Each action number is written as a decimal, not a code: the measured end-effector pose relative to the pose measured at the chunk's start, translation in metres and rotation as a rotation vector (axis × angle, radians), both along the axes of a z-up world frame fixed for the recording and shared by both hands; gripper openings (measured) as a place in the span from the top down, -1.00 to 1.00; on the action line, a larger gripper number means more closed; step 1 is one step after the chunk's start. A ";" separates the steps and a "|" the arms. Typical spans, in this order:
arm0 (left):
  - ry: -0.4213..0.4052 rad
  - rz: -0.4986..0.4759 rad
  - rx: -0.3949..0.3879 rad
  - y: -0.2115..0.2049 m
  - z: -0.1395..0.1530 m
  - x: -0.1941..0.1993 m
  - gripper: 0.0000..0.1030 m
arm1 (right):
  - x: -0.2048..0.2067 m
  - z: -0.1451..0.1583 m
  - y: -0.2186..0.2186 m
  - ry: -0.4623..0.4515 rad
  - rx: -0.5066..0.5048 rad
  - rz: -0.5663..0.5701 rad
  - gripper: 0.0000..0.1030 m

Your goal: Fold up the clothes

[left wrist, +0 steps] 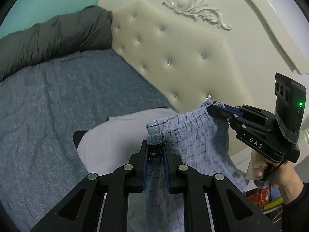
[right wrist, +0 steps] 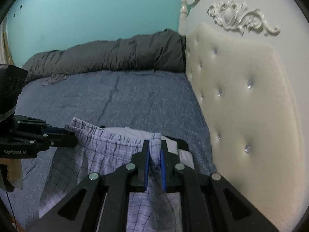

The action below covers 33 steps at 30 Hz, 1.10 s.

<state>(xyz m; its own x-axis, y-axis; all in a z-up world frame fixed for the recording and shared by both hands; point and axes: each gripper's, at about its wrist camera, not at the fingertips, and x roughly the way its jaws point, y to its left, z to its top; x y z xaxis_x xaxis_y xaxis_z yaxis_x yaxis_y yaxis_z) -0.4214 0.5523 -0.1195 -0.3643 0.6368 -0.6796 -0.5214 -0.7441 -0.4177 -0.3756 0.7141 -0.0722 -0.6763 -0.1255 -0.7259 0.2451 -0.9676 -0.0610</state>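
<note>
Shorts: a pair of light blue checked shorts (left wrist: 195,135) hung in the air above the bed, held up by the gathered waistband, with the rest of the cloth drooping down toward the blanket.
Waistband: it ran slack between the two grippers, bunched at each end where the fingers pinched it; a dark label showed at the end nearest the left wrist camera.
Left gripper: the left gripper (left wrist: 155,154) was closed narrowly on one end of the waistband, cloth squeezed between its blue pads and hanging below them.
Right gripper: the right gripper (right wrist: 154,154) was likewise clamped narrowly on the other end of the waistband, a fold of checked cloth poking up between its fingers.
Hand: a hand (left wrist: 278,176) gripped the handle of the right gripper, a dark sleeve at the wrist.
White garment: a white garment (left wrist: 119,135) lay flat on the bed just beneath the hanging shorts.
Blanket: a blue-grey blanket (right wrist: 123,100) covered the bed, creased in places.
Quilt: a dark grey quilt (right wrist: 115,56) lay rolled along the far side of the bed, against the turquoise wall (right wrist: 92,11).
Headboard: a cream tufted headboard (right wrist: 241,100) with shiny buttons stood beside the shorts, with carved white ornament (right wrist: 241,19) above it.
</note>
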 end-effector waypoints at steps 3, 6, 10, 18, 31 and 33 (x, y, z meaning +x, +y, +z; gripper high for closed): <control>-0.036 0.002 0.000 0.000 -0.017 -0.007 0.71 | -0.008 -0.016 -0.002 -0.043 0.007 0.002 0.82; -0.068 0.007 0.000 0.002 -0.032 -0.012 0.71 | -0.016 -0.030 -0.003 -0.079 0.025 0.003 0.82; -0.088 0.010 -0.024 0.005 -0.049 -0.016 0.71 | -0.020 -0.044 -0.005 -0.108 0.044 0.010 0.82; -0.102 0.014 -0.050 0.015 -0.069 -0.020 0.71 | -0.028 -0.060 -0.002 -0.148 0.058 -0.002 0.82; -0.087 0.071 -0.065 0.004 -0.065 -0.020 0.34 | -0.025 -0.034 0.039 -0.074 -0.079 -0.115 0.31; -0.066 0.082 -0.052 -0.003 -0.057 -0.018 0.33 | -0.018 -0.023 0.044 -0.059 -0.120 -0.086 0.32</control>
<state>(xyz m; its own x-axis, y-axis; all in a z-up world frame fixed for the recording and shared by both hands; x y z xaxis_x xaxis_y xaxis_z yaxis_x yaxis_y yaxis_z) -0.4394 0.5492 -0.1767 -0.3668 0.5698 -0.7354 -0.4303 -0.8048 -0.4089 -0.3932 0.7583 -0.0954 -0.6446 -0.1573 -0.7482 0.1609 -0.9846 0.0684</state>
